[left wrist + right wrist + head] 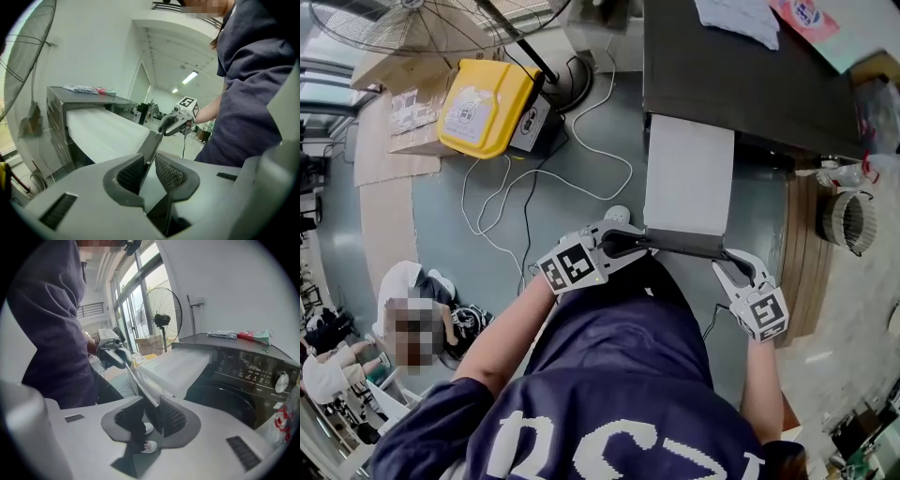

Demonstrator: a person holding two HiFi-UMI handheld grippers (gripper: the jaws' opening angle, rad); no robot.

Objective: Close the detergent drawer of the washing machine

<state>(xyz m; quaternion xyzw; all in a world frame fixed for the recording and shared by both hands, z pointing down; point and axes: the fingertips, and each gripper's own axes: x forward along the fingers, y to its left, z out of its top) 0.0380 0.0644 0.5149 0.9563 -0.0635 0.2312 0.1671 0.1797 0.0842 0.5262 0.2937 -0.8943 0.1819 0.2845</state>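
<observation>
Jaws half-shut: left tool (636, 246), right tool (725, 262) each clamp drawer front (684, 245).

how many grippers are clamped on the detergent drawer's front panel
2: the left gripper pinches the front panel at its left end, the right gripper at its right end, as the head view shows. Neither is hidden.

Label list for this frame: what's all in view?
dark grey washing machine: 1, top centre
white detergent drawer with dark front panel: 1, pulled out toward person
white cloth: 1, on machine top
red-and-white packet: 1, on machine top
yellow plastic box: 1, upper left
wire-cage pedestal fan: 1, dark, left of machine
white cables: several, floor
left gripper: 1, grey, fingers shut on panel's left end
right gripper: 1, grey, same, right end
</observation>
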